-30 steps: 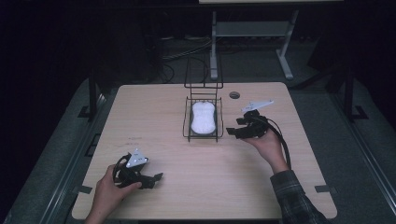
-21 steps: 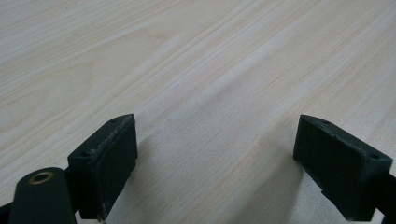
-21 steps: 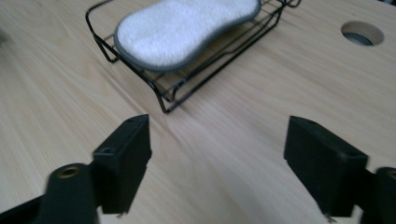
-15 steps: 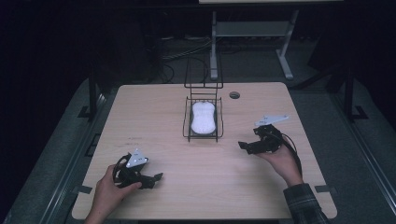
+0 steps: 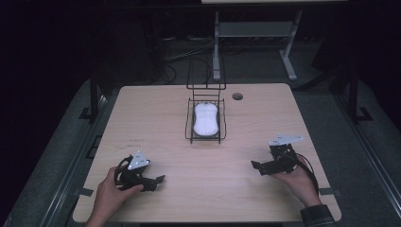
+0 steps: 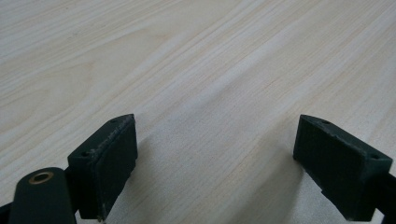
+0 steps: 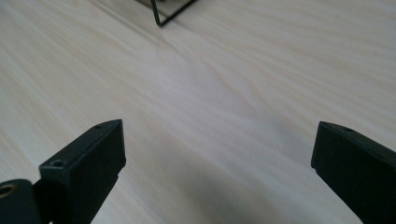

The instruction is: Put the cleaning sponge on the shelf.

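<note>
A black wire basket (image 5: 190, 124) stands at the middle rear of the wooden table (image 5: 156, 109) and holds a white oval object (image 5: 205, 119). My left gripper (image 5: 158, 181) rests near the front left edge, held by a hand, jaws open over bare wood (image 6: 215, 154). My right gripper (image 5: 256, 167) sits near the front right, held by the other hand, jaws wide open with nothing between them (image 7: 215, 172). A corner of the wire basket (image 7: 164, 15) shows at the top of the right gripper view.
A tall wire frame (image 5: 206, 71) rises behind the basket. A small round hole (image 5: 237, 96) marks the table at the rear right. Beyond the table stand a white desk frame (image 5: 255, 33) and cables on a dark floor.
My right gripper has pulled back from beside the basket toward the front right of the table and come down close to the wood. The left gripper has stayed put.
</note>
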### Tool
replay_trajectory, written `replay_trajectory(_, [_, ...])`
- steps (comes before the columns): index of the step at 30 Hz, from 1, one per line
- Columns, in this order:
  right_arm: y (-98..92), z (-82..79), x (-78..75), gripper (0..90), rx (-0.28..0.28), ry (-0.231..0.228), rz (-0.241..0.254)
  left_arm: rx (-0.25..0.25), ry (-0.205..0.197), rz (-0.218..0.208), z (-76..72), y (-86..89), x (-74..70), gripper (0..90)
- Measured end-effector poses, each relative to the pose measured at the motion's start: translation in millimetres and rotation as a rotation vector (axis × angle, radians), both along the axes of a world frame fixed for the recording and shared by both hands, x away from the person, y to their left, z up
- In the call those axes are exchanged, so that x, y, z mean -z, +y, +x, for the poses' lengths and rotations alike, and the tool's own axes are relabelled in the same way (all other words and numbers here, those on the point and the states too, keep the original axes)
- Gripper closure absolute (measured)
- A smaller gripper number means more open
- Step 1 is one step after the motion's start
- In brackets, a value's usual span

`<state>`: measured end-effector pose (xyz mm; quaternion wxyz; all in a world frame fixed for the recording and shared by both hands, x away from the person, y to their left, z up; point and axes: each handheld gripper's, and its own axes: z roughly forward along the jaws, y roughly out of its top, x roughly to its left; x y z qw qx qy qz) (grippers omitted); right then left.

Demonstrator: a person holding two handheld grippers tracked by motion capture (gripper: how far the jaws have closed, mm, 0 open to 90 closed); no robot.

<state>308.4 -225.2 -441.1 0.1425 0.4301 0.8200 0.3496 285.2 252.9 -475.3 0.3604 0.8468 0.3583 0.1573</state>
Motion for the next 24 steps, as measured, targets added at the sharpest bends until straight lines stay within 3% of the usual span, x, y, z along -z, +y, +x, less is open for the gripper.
replay_trajectory(14, [-26.8, -28.2, 36.9, 1.8, 0.059, 0.008, -0.068, 0.000, 0.000, 0.000, 0.0, 0.0, 0.0, 12.8])
replay_trajectory(18, [-30.7, -32.8, 41.4, 1.6, 0.070, -0.021, -0.031, 0.000, 0.000, 0.000, 0.0, 0.0, 0.0, 12.8])
replay_trajectory(24, [-31.4, -33.5, 41.9, 1.6, 0.069, -0.027, -0.029, -0.001, -0.001, 0.000, 0.0, 0.0, 0.0, 12.8])
